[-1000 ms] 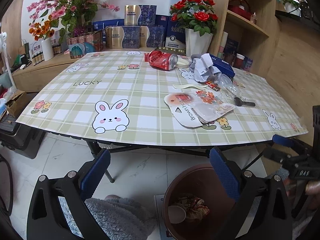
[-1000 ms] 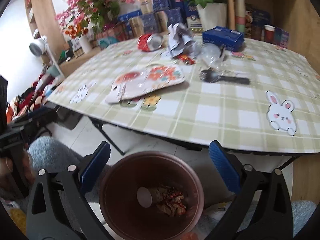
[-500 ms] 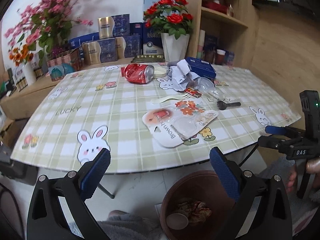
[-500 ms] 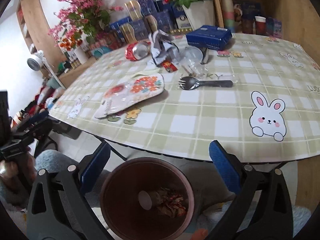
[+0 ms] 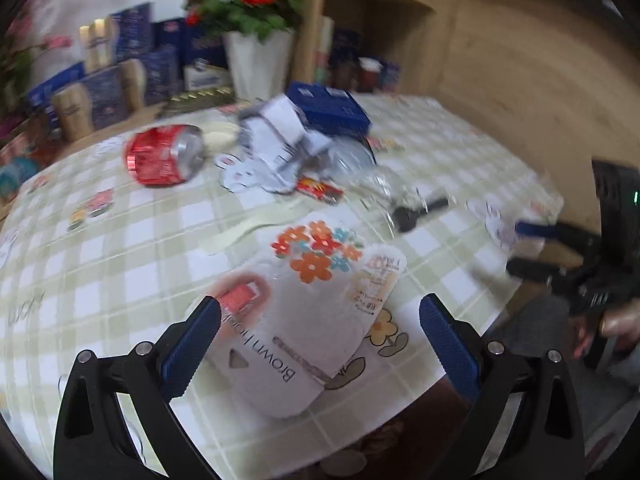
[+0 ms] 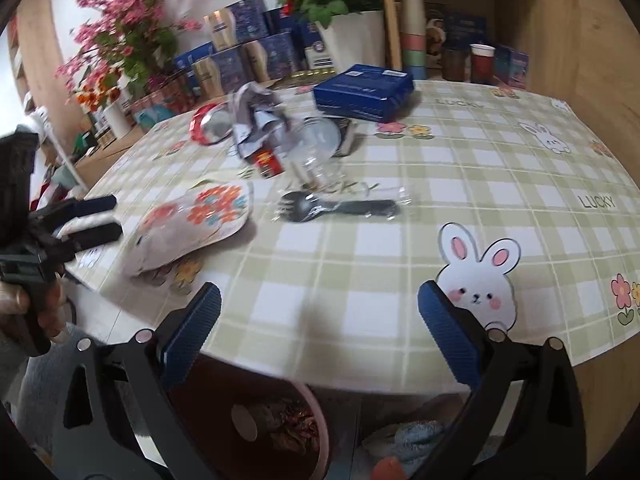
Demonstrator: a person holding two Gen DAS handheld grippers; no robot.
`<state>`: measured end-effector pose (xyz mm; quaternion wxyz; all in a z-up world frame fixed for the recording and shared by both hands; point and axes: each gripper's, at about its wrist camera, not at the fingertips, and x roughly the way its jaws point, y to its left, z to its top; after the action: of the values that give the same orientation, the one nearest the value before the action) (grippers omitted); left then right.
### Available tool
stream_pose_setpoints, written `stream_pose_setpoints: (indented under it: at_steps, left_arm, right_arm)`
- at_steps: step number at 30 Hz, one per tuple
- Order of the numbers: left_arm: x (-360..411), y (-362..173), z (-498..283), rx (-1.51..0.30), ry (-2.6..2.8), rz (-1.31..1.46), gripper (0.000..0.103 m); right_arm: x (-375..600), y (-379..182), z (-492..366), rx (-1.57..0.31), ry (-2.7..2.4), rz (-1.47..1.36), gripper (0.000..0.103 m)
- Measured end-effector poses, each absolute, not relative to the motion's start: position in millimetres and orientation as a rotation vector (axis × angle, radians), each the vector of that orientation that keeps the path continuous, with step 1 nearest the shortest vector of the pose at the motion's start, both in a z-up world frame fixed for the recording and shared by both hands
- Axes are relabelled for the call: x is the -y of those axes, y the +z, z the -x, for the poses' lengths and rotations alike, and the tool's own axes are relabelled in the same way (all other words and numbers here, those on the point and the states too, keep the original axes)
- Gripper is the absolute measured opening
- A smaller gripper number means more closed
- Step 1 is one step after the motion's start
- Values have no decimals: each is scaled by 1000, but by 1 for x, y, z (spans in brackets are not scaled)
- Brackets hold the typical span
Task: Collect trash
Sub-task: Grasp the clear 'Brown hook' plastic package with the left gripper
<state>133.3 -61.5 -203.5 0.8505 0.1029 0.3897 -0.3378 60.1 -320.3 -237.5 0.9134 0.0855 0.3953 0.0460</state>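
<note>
Trash lies scattered on the counter (image 6: 500, 184): a flowered wrapper (image 5: 308, 312) at the near edge, a crushed red can (image 5: 164, 156) toward eleven o'clock, a bagged black fork (image 6: 336, 206) at one o'clock. Probably for easy dropping, the brown bin (image 6: 280, 428) sits below the edge. Left gripper (image 5: 320, 344) hovers low over the wrapper, jaws apart and empty; right gripper (image 6: 320, 332) waits level, jaws apart.

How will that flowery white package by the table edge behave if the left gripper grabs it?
The package looks like a flat plastic pouch, so it is probably light and floppy and may sag from the left gripper. Its glossy film could be slippery. It lies flat on the table, so sliding it toward the edge may help.
</note>
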Motion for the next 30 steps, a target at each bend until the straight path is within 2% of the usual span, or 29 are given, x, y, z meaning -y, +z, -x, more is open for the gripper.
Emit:
stream_pose_setpoints:
  at_steps: [3,5,9,11,30]
  left_arm:
    - [81,-218,-147,-820,-750,-412,97]
    - [86,-221,-156,-817,-760,-446,97]
    - [88,-225,-178,-853,-795,-380,83]
    - [89,-228,-187,-872,-812,-355,80]
    - [106,-245,-172,-859,-845,-454,79]
  right_arm:
    - [324,-237,-63,-816,93,-181,97]
    - [326,-237,-64,-818,89,-172,97]
    - [331,-242,-65,-827,60,-173,97]
    - [333,-245,-66,-835,57,-183,97]
    - [323,-251,-69,-855,72,-143,97]
